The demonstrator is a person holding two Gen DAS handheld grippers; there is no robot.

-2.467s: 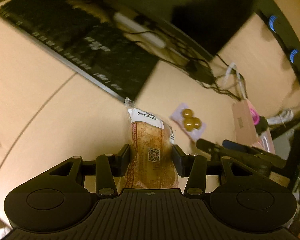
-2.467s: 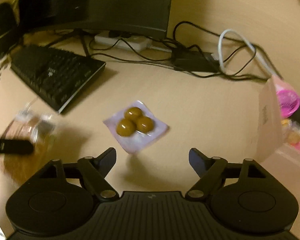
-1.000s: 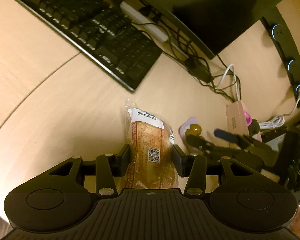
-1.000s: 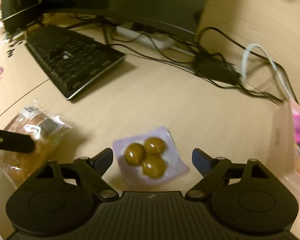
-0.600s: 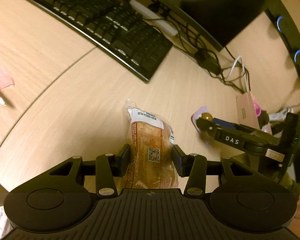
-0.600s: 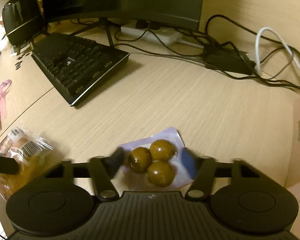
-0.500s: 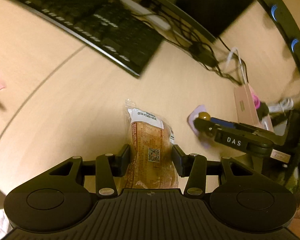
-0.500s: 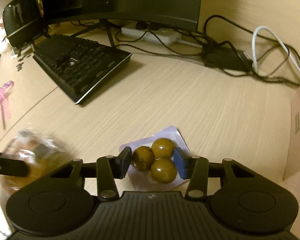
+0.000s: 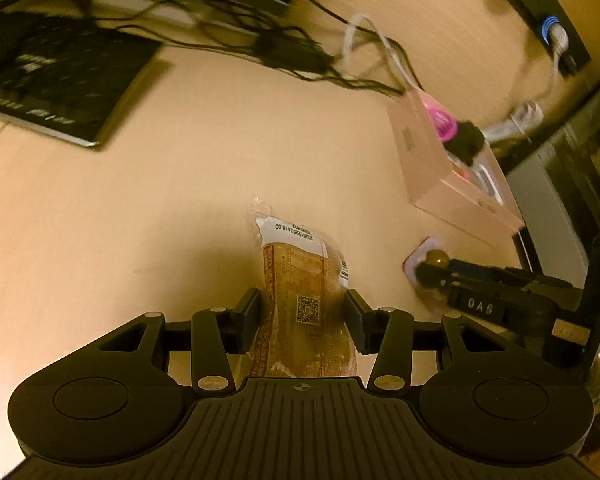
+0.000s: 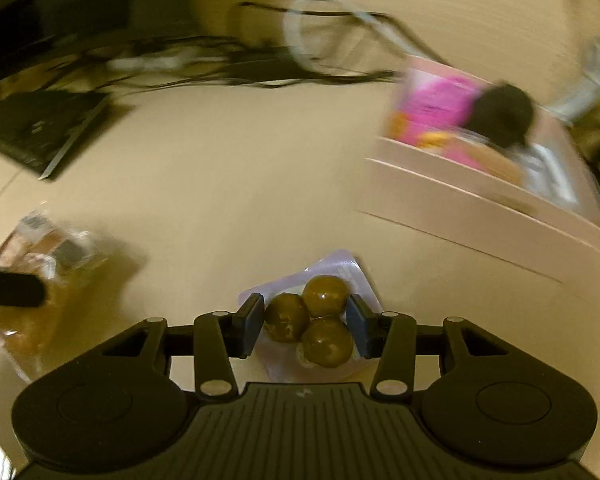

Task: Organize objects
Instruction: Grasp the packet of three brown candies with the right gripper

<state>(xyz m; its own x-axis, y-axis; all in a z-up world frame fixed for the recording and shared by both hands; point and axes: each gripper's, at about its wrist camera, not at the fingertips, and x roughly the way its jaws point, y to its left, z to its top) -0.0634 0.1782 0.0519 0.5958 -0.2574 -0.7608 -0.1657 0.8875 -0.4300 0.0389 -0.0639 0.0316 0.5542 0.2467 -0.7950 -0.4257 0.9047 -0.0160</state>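
My left gripper [image 9: 303, 316] is shut on a clear packet of brown bread [image 9: 302, 288] with a white label, held above the wooden desk. My right gripper [image 10: 306, 324] is shut on a pale plastic pack of three brown balls [image 10: 314, 320]. In the left wrist view the right gripper [image 9: 476, 300] with the pack [image 9: 430, 258] is at the right, near a pink open box [image 9: 448, 176]. In the right wrist view the bread packet [image 10: 48, 252] is at the left and the box [image 10: 472, 176] at the right, holding pink and black items.
A black keyboard [image 9: 56, 80] lies at the far left and shows in the right wrist view [image 10: 44, 128]. Black and white cables [image 9: 300, 52] run along the back of the desk. A dark unit with blue lights [image 9: 540, 8] stands at the far right.
My right gripper closed on the pack of balls and lifted it. Both grippers swung right towards the pink box, with the keyboard sliding off to the left.
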